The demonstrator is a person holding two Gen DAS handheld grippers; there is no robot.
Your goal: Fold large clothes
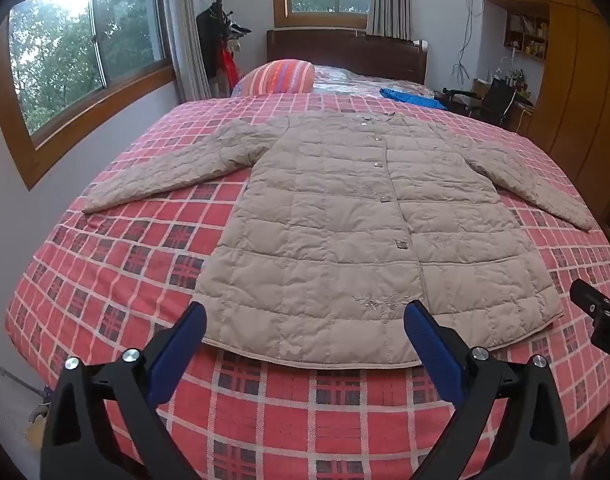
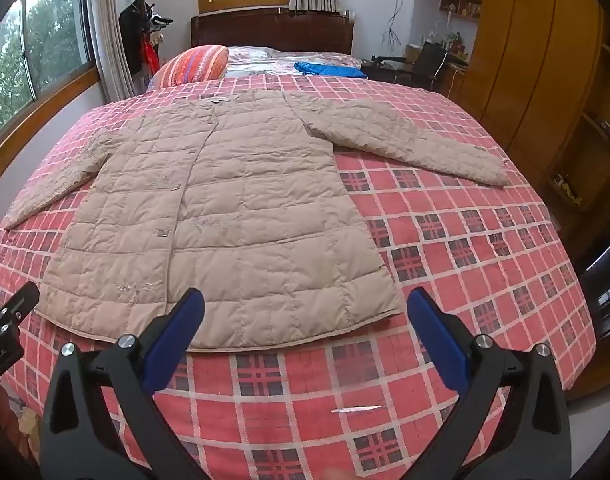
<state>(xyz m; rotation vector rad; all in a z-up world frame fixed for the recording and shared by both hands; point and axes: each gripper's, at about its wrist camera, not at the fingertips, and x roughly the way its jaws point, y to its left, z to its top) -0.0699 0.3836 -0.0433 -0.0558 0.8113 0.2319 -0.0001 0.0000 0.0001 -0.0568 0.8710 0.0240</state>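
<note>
The quilted coat [image 1: 345,208] is pale beige all over, stitched in a grid of squares, with faint tone-on-tone embroidery near the hem. The bedspread [image 1: 305,420] is red-pink plaid: white lines cross it, with dark navy checked squares between. The pillow [image 1: 281,76] carries orange, red and purple stripes. A bright blue cloth [image 2: 329,69] lies beyond it. Both grippers are black with blue pads [image 2: 173,344]. The wardrobe [image 2: 525,72] is honey-brown wood.

The jacket [image 1: 345,216] lies flat on the bed [image 1: 125,248], sleeves spread left and right, hem nearest both grippers, with a pillow [image 1: 281,76] and folded cloth [image 1: 413,98] behind it
</note>
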